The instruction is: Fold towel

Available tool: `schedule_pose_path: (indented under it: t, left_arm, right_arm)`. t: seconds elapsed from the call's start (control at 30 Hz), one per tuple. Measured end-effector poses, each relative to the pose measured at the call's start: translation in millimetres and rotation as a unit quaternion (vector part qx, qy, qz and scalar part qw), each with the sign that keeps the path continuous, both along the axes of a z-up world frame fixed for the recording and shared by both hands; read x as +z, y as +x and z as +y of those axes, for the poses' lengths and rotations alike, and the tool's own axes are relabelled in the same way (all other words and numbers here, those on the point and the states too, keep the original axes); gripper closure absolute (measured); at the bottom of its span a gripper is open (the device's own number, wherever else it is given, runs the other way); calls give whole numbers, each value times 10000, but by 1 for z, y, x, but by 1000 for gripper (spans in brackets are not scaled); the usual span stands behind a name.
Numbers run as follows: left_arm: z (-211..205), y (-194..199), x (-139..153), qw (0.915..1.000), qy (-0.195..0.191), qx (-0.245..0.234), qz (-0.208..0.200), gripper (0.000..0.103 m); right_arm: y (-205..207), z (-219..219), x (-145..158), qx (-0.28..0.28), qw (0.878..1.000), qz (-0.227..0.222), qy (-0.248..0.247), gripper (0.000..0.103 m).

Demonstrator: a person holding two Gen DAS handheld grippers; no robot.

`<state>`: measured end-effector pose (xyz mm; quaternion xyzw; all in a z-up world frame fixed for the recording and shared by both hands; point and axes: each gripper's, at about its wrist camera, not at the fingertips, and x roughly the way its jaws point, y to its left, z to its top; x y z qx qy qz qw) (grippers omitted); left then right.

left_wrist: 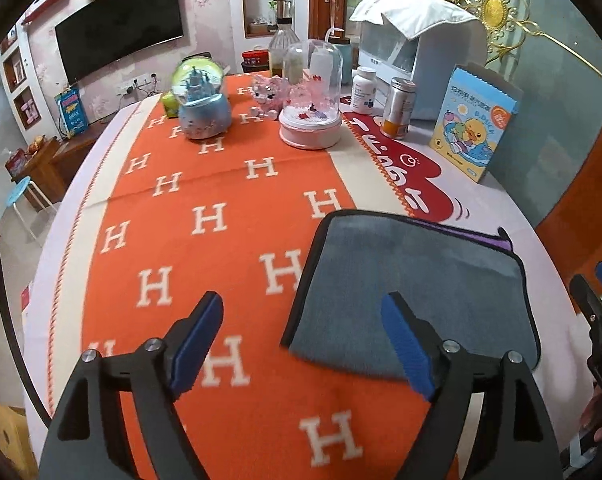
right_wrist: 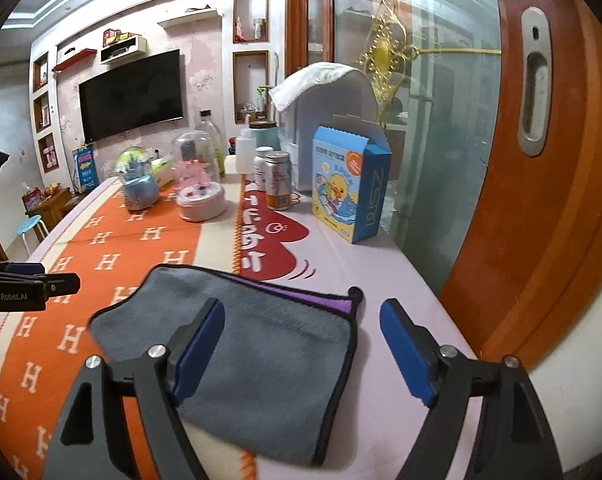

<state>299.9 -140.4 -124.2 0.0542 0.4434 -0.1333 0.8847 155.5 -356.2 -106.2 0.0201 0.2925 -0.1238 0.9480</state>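
Observation:
A grey towel [left_wrist: 413,280] with black trim and a purple inner side lies folded flat on the table. It also shows in the right wrist view [right_wrist: 261,368]. My left gripper [left_wrist: 301,344] is open and empty, above the towel's near left edge. My right gripper [right_wrist: 301,350] is open and empty, above the towel's right part. The right gripper shows at the right edge of the left wrist view [left_wrist: 597,304]; the left gripper shows at the left edge of the right wrist view [right_wrist: 29,280].
An orange H-patterned cloth [left_wrist: 205,216] covers the table. At the far side stand a blue snow globe [left_wrist: 201,100], a pink glass dome [left_wrist: 313,96], bottles, a can [right_wrist: 279,186] and a blue duck box [right_wrist: 349,196]. A glass door [right_wrist: 541,160] is to the right.

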Motion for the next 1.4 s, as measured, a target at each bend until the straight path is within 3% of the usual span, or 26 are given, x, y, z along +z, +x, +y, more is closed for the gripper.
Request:
schedule_pose_path:
  t: [0.2,0.67,0.9,1.17,1.4]
  left_arm:
    - [33,-51,22,9999,-122,5,-1,22]
    - [124,-166,49,9997,-132,228,-1,22]
    - [162,-216,45,9990,-102,403,176,22]
    - [183,-257,41,9971,161,707,226,22]
    - [192,-275,50,9939,159,1042,332,22]
  right_arm:
    - [-40,36,18,-24,10000,-53,9,8]
    - [-122,108,31,127,9990,195,380,2]
    - [-151,143,19,339,9949,754,579,2]
    - [-175,163,10,584,9816,1388,1175,2]
    - [-181,166,14,895,9714,1866,1162,2]
